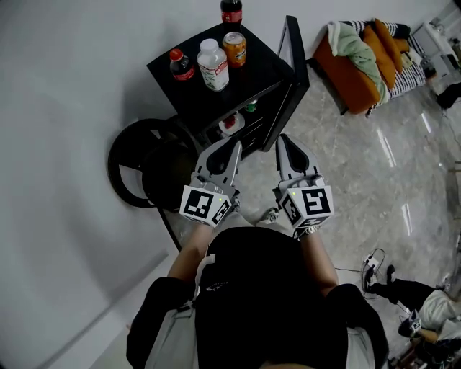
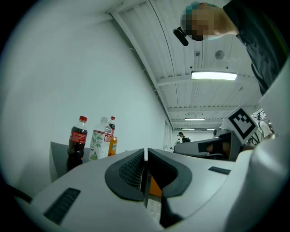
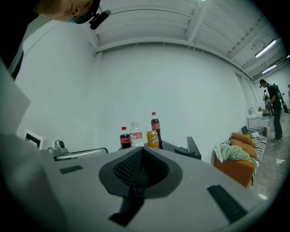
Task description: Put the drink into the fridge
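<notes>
the left gripper (image 1: 237, 144) and the right gripper (image 1: 282, 138) are held side by side in front of the person, both pointed level toward the fridge (image 1: 258, 70). in the left gripper view the fingers (image 2: 129, 168) are seen pressed together with nothing between them. in the right gripper view the fingers (image 3: 127, 166) are likewise closed on nothing. four drinks are set on the fridge's black top, well apart from both grippers: a cola bottle (image 1: 181, 65) nearest the left edge, a clear water bottle (image 1: 213, 65) just beside it, an orange can (image 1: 234, 49) next to that, and a second cola bottle (image 1: 231, 13) at the far edge. the fridge door (image 1: 297, 65) is swung open to the right, and a few items are glimpsed on the shelves inside, too small to be identified. an orange sofa (image 1: 346, 79) piled with cloth is seen further right.
</notes>
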